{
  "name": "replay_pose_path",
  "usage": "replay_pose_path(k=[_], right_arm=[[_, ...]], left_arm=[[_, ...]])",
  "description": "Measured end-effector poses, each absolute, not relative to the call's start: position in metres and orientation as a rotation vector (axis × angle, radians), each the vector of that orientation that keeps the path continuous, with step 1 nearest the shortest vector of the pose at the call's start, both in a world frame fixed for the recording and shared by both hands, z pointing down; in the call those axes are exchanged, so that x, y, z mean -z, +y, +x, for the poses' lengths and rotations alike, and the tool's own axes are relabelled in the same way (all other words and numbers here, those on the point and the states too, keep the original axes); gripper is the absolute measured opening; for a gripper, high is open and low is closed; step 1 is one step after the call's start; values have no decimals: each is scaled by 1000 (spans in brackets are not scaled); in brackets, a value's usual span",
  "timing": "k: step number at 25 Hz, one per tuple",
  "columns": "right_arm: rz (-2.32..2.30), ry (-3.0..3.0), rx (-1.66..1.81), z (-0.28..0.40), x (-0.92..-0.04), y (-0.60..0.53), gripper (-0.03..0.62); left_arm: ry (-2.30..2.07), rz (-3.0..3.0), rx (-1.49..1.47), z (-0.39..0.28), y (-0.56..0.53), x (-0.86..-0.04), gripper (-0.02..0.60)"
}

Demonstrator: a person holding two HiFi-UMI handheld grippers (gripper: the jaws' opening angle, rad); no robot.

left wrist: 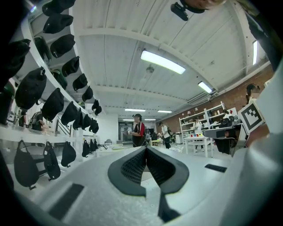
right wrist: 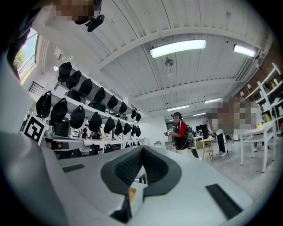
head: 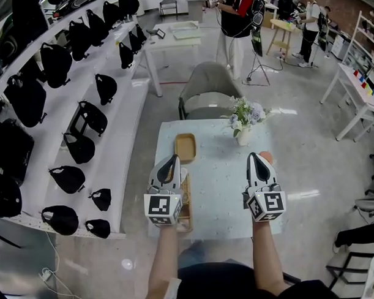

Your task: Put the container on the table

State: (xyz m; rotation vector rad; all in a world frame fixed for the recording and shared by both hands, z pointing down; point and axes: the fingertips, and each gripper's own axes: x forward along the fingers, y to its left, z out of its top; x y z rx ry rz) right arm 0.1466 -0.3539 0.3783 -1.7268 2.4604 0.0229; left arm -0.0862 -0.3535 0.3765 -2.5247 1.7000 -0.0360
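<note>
A tan rectangular container [head: 185,146] lies on the table [head: 219,194] near its far left side, on the pale patterned cloth. My left gripper [head: 173,161] hovers over the table's left edge, nearer to me than the container, shut and empty. My right gripper [head: 256,157] hovers over the right side, also shut and empty. In the left gripper view the left gripper [left wrist: 146,150] points level across the room with its pads together. In the right gripper view the right gripper [right wrist: 142,150] does the same. A woven basket [head: 186,200] is partly hidden under the left gripper.
A vase of flowers [head: 244,120] stands at the table's far right corner. A small orange thing [head: 267,155] shows beside the right gripper's tip. A grey chair [head: 206,90] sits behind the table. Shelves of black bags [head: 81,106] run along the left. People [head: 237,18] stand at the back.
</note>
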Motion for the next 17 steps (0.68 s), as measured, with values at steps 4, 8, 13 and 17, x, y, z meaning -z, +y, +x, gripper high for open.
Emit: replay_pose_path(k=[4, 8, 13, 17], right_arm=[[-1720, 2467, -16, 143, -380, -355, -3], [-1723, 2467, -6, 142, -380, -356, -3], [-1725, 2467, -1, 140, -383, -357, -3], [-1725, 2471, 0, 139, -385, -357, -3]], left_arm=[[1695, -2532, 42, -87, -354, -378, 9], [1693, -2534, 40, -88, -355, -377, 8], [1694, -2540, 43, -89, -355, -380, 9], [1696, -2538, 41, -90, -357, -380, 9]])
